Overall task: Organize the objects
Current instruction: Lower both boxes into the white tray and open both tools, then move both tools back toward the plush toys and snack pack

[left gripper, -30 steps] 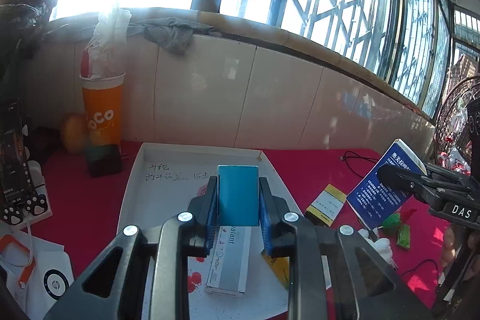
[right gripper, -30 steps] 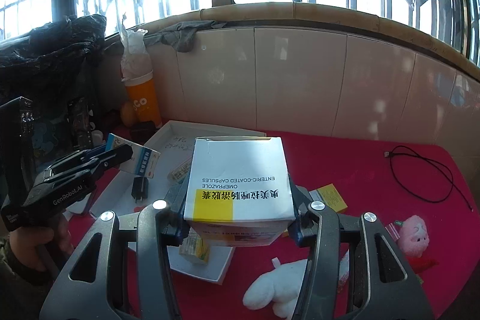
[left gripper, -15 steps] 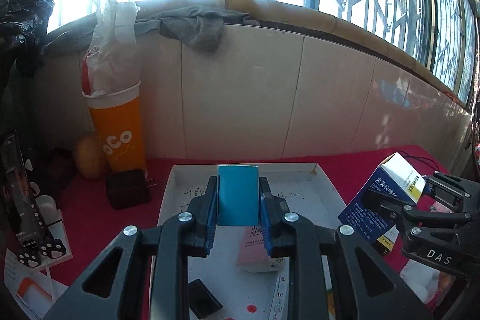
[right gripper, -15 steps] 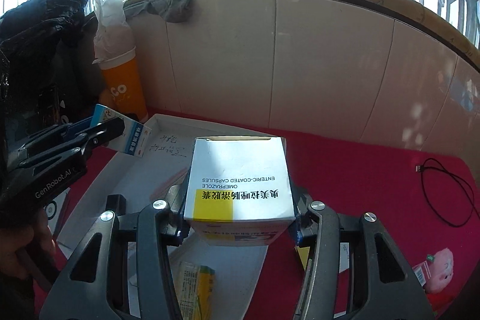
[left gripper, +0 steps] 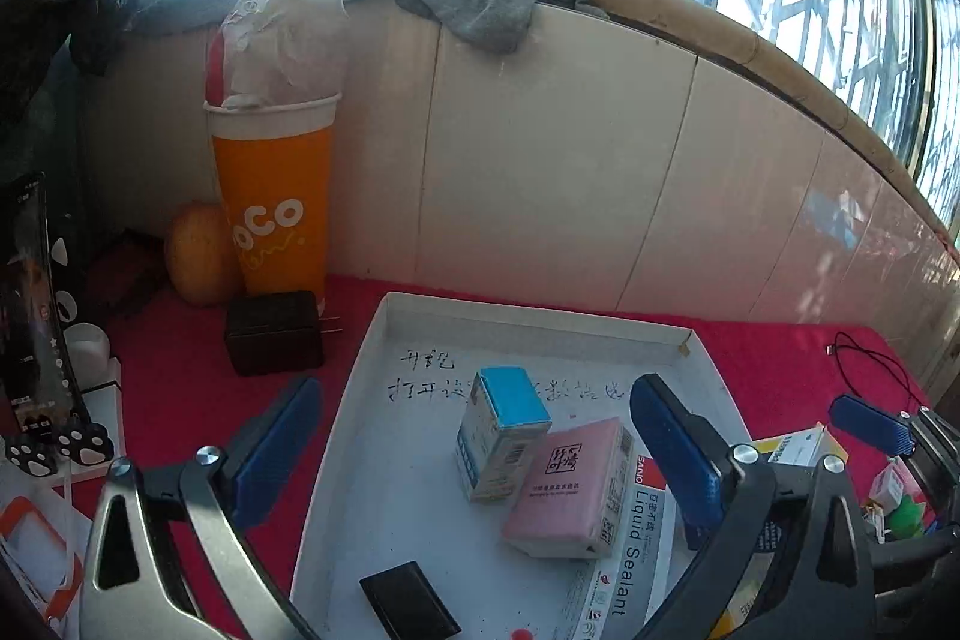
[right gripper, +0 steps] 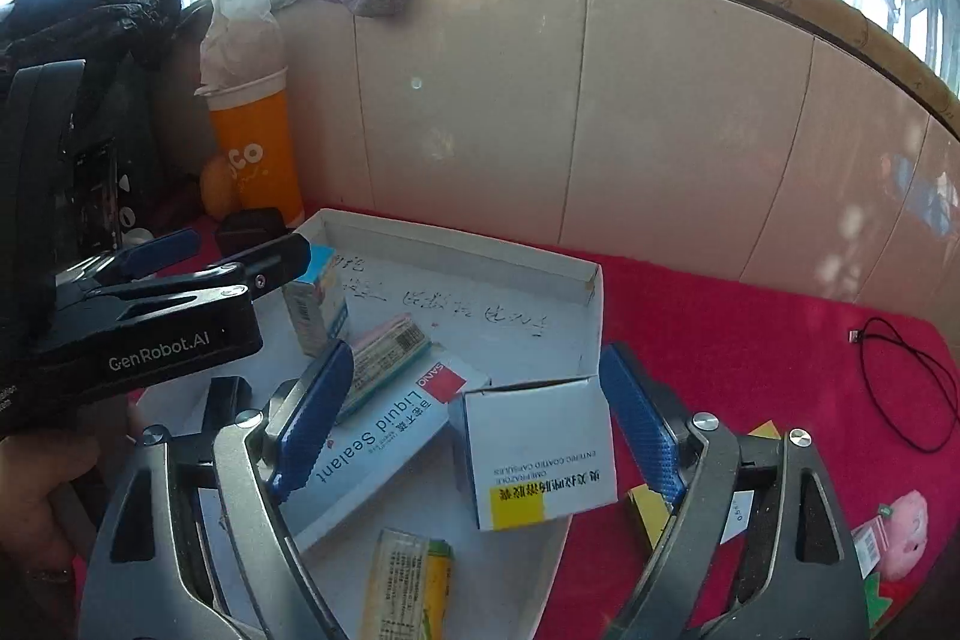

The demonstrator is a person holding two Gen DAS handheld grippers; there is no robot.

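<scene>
A white cardboard tray (left gripper: 528, 319) (right gripper: 456, 241) lies on the red cloth. My left gripper (left gripper: 474, 439) is open above it; the teal-topped box (left gripper: 501, 439) stands free in the tray between the fingers, leaning on a pink box (left gripper: 573, 487). My right gripper (right gripper: 474, 415) is open; the white omeprazole box (right gripper: 540, 451) sits tilted at the tray's right edge between its fingers. A Liquid Sealant box (right gripper: 378, 436) (left gripper: 639, 538), a black block (left gripper: 408, 604) and a yellow-green box (right gripper: 408, 586) also lie in the tray. The left gripper also shows in the right wrist view (right gripper: 228, 253).
An orange cup (left gripper: 273, 196) with a plastic bag, an orange fruit (left gripper: 198, 253) and a black charger (left gripper: 273, 331) stand by the tiled wall at left. A black cable (right gripper: 900, 382), a pink plush (right gripper: 906, 526) and small cards (right gripper: 651, 505) lie on the cloth at right.
Both grippers have opened and let go: the teal-topped box now stands in the tray and the omeprazole box rests at the tray's right edge. Both cameras have moved lower and closer.
</scene>
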